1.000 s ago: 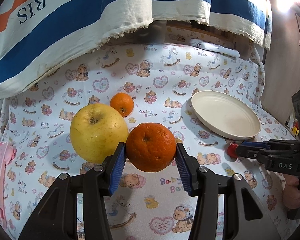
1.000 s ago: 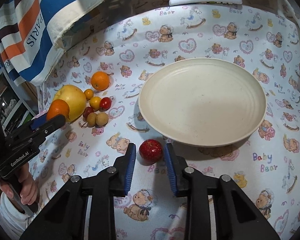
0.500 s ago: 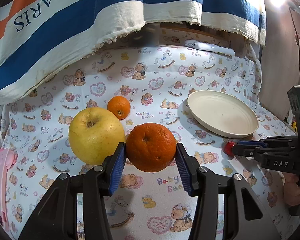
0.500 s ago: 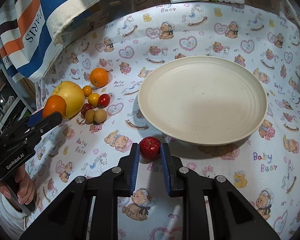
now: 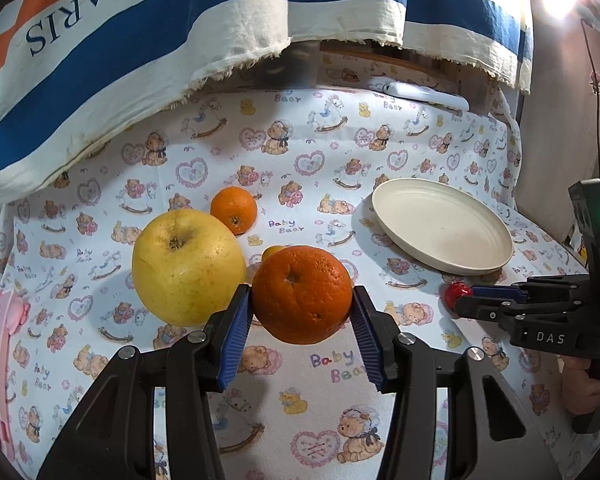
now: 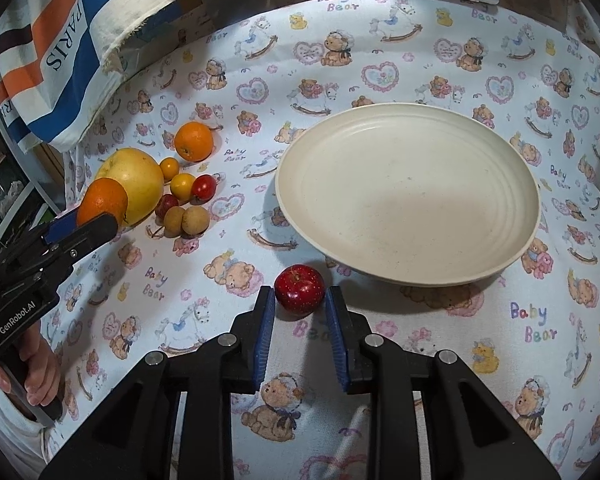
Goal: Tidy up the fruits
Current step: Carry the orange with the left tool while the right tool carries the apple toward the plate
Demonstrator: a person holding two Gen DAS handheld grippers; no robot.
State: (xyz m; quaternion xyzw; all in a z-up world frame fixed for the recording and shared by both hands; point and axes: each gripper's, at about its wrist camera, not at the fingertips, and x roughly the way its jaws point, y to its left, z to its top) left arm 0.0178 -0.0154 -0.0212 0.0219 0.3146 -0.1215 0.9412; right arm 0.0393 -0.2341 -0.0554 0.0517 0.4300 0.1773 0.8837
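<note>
Big orange (image 5: 302, 294) is clamped between the left gripper (image 5: 300, 320) fingers, and the small red apple (image 6: 300, 289) is pinched by the right gripper (image 6: 300, 320) fingers beside the plate (image 6: 408, 192).

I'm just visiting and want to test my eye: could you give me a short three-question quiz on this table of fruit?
1. True or false: the cream plate already holds fruit.
2. What do the left tongs grip?
   A. the big orange
   B. the yellow apple
   C. a banana
3. Which fruit sits between the right tongs?

Key: 1 false; 2 A; 3 the small red apple, just in front of the plate.
</note>
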